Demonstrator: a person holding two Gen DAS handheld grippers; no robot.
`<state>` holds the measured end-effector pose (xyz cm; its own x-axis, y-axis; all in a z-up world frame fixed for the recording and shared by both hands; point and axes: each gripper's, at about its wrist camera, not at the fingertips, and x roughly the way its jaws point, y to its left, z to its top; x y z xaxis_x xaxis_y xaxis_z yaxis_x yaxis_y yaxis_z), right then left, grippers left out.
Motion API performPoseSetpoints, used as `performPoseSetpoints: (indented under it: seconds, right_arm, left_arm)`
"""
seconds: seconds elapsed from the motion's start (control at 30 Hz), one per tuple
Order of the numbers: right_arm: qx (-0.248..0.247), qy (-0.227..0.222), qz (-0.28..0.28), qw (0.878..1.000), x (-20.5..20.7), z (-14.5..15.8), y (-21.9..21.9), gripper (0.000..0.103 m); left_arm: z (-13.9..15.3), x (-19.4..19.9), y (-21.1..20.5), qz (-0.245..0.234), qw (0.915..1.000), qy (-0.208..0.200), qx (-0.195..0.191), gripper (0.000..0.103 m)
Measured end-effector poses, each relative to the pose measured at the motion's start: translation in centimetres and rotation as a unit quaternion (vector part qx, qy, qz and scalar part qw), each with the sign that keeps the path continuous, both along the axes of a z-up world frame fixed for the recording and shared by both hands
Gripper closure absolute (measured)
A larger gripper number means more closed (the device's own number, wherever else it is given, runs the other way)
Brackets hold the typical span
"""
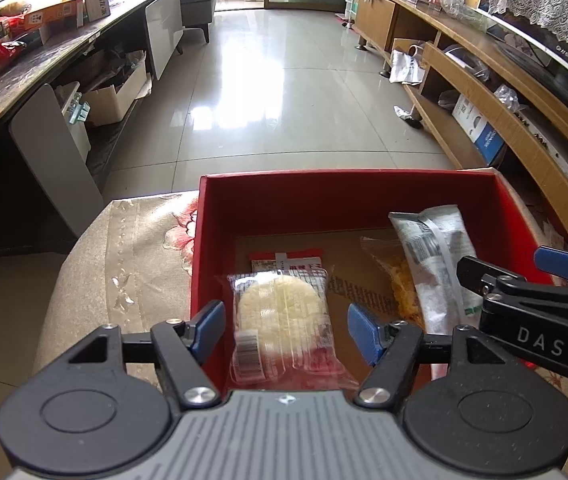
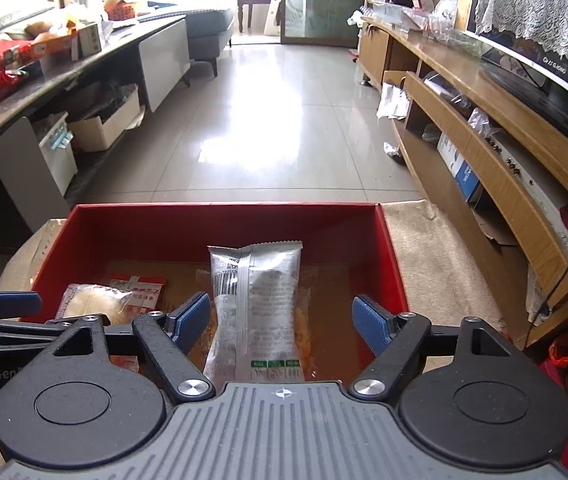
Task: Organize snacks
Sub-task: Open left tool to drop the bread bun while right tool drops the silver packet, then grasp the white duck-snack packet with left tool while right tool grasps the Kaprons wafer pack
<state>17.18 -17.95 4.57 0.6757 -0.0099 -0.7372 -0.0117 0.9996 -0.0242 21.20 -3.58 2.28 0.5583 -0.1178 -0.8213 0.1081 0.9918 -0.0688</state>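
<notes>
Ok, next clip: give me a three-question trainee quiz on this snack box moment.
1. True or false: the round rice cake packet lies inside the red box.
2. Which lies on top: A) silver packet B) yellow snack bag?
3. Fill in: both the left gripper and right gripper have their jaws ____.

Key: 1 true; 2 A; 3 open, gripping nothing.

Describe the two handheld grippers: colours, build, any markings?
Both match. The left gripper and right gripper have black linkage arms with silver pivot screws, blue ribbed pads on the fingers, round black housings each side, and a grey ribbed base with a small cross mark. White "DAS" lettering shows on the right gripper's side. No cables or sleeves visible.
</notes>
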Motion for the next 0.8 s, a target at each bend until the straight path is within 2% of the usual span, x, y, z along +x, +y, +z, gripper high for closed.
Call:
performPoseSetpoints:
  seconds: [0.4, 0.6, 0.8]
  right_arm:
    - [-0.012, 0.004, -0.008, 1.000, -5.1, 1.0, -0.8, 0.019]
    - [-0.011, 0.021, -0.007, 1.000, -7.8, 0.5, -1.0, 0.019]
    - [0.004, 0.027, -0.012, 1.000, -9.3, 0.6, -1.6, 0.019]
  left_arm:
    - [1.6, -5.8, -0.1, -0.049, 0.9984, -0.002, -0.028, 0.038]
    - [0.6, -8.0, 0.7, -0.051, 0.9974, 0.025, -0.044, 0.038]
    - [-1.7, -8.4, 0.9, -0.026, 0.9966, 0.060, -0.050, 0.038]
